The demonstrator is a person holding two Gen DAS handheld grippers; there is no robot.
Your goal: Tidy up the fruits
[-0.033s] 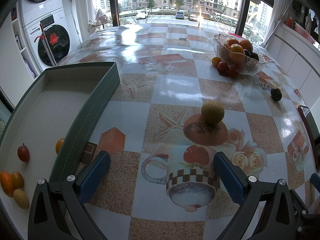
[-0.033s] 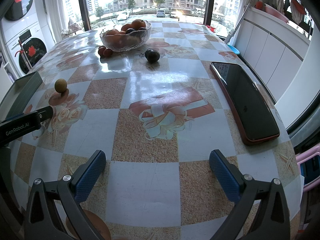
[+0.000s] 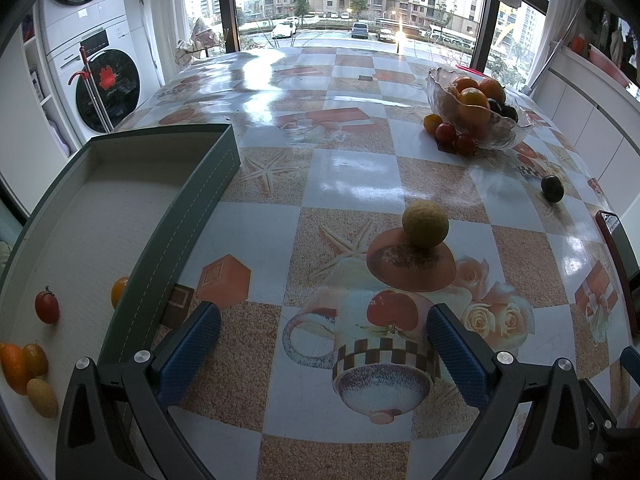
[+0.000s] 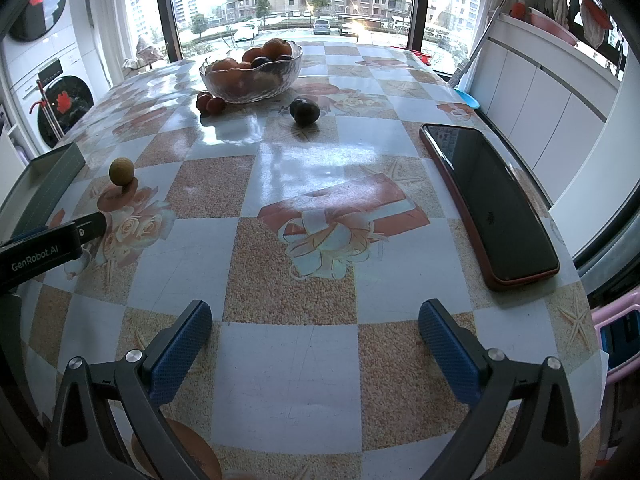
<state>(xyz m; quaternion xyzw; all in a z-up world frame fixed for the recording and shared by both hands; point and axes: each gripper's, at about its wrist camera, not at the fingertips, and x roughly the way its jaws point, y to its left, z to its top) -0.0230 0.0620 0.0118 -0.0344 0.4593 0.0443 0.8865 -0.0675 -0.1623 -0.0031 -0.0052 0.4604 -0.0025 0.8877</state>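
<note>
My left gripper [image 3: 320, 336] hangs open and empty over the patterned table. A yellow-green round fruit [image 3: 425, 224] lies just ahead of it. To its left stands a green tray [image 3: 192, 208] holding a red tomato [image 3: 47, 306], a small orange fruit [image 3: 119, 290] and kumquats [image 3: 24, 364]. Far right, a glass bowl [image 3: 500, 140] holds oranges and dark fruits, with small tomatoes [image 3: 445, 133] beside it and a dark plum [image 3: 552, 188] lying apart. My right gripper [image 4: 316, 328] is open and empty; the plum [image 4: 305, 111], the bowl [image 4: 252, 76] and the round fruit [image 4: 121, 171] lie well ahead of it.
A long dark slab with a red rim [image 4: 488, 196] lies along the table's right edge. The left gripper's body [image 4: 52, 248] reaches in from the left of the right wrist view. A washing machine [image 3: 108, 88] stands behind the tray, and white cabinets [image 4: 540, 92] run along the right.
</note>
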